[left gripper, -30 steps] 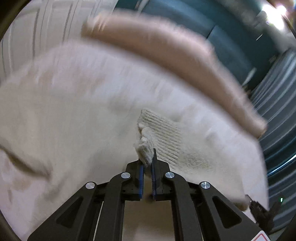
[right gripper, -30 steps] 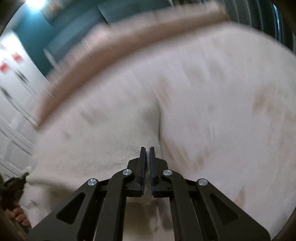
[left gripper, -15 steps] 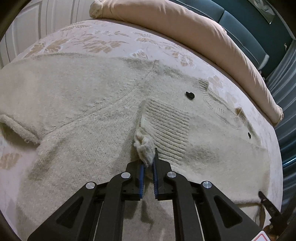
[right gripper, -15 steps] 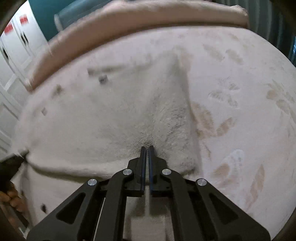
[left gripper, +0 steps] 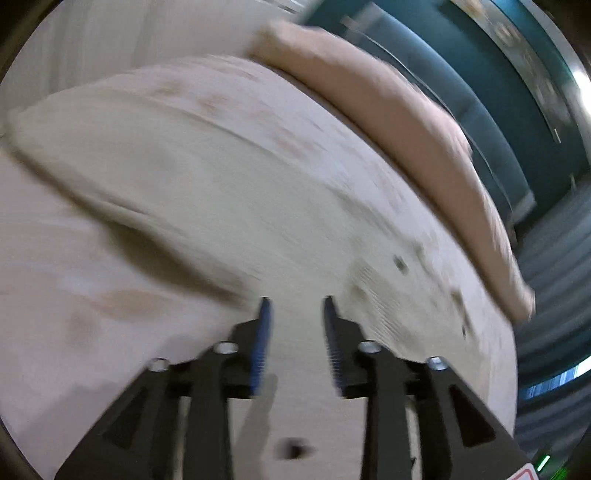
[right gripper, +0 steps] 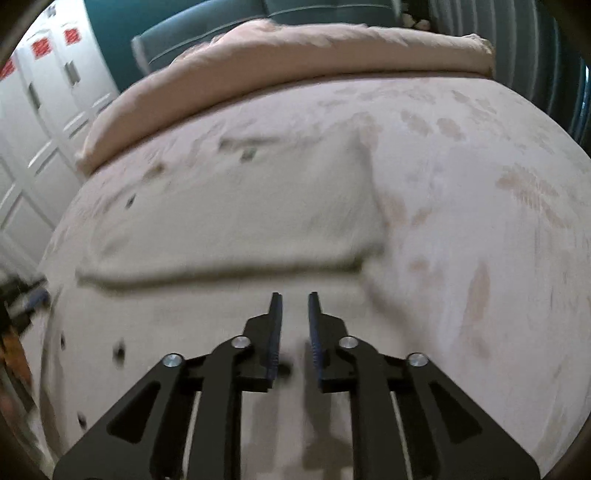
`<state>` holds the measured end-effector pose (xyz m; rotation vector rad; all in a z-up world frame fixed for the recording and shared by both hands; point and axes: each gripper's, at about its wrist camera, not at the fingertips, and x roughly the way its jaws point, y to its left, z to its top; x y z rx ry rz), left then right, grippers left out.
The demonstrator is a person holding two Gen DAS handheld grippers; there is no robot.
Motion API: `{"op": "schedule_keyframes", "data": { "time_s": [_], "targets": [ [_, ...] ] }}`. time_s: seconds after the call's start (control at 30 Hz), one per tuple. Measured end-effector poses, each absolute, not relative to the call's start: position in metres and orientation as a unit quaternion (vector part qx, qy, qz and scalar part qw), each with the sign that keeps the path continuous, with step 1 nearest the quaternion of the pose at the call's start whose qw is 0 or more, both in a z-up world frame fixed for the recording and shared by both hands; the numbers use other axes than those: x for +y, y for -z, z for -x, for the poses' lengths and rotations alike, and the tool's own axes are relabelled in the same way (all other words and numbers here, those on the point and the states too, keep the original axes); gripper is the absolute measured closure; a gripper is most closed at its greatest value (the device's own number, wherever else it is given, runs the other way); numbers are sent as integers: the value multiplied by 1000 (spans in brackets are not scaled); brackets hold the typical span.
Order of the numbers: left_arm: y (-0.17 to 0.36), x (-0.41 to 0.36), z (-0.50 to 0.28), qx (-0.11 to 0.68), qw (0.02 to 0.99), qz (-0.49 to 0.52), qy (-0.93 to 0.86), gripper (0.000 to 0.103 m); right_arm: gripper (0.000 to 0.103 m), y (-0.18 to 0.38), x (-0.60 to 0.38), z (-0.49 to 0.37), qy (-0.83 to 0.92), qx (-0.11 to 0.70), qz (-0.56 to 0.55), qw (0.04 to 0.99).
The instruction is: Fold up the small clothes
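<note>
A cream knitted sweater [left gripper: 221, 184] with small dark buttons lies on the bed, blurred by motion in the left wrist view. My left gripper [left gripper: 295, 306] hovers over its near part, jaws opening, nothing between the blue pads. In the right wrist view the sweater [right gripper: 240, 214] shows a folded-over upper layer with a thick fold edge running across. My right gripper [right gripper: 293, 299] is just in front of that edge, over the lower layer. Its jaws are opening a little and hold nothing.
The sweater rests on a pale bedsheet with a brownish leaf print [right gripper: 480, 184]. A rolled pink duvet [right gripper: 295, 48] lies along the far side, with a teal headboard [right gripper: 221, 22] behind. White cupboard doors [right gripper: 37, 92] stand at the left.
The left gripper has let go of the ribbed cuff and the right has released the knit it pinched. Both jaws have parted and both views have swung across the sweater.
</note>
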<state>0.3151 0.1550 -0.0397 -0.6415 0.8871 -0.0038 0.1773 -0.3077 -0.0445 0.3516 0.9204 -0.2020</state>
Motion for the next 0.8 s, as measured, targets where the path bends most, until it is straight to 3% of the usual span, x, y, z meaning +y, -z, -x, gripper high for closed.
{"op": "schedule_keyframes", "data": {
  "time_s": [0.27, 0.4, 0.47, 0.53, 0.57, 0.67, 0.8],
  "targets": [
    [43, 379, -301, 368, 821, 394, -191, 69, 80, 64, -270, -110, 87, 453, -178, 869],
    [63, 441, -312, 365, 781, 452, -231, 69, 78, 67, -274, -114, 90, 456, -194, 864],
    [70, 456, -313, 341, 766, 494, -231, 69, 75, 69, -273, -114, 93, 458, -195, 862],
    [70, 461, -317, 326, 760, 515, -228, 76, 73, 69, -268, -111, 98, 458, -187, 864],
    [69, 461, -322, 330, 758, 518, -219, 94, 70, 69, -265, -112, 100, 458, -181, 865],
    [42, 443, -336, 325, 790, 485, -187, 97, 63, 69, -259, -112, 100, 458, -171, 867],
    [-29, 361, -359, 317, 860, 391, -89, 98, 54, 69, -257, -113, 95, 453, -181, 868]
  ]
}}
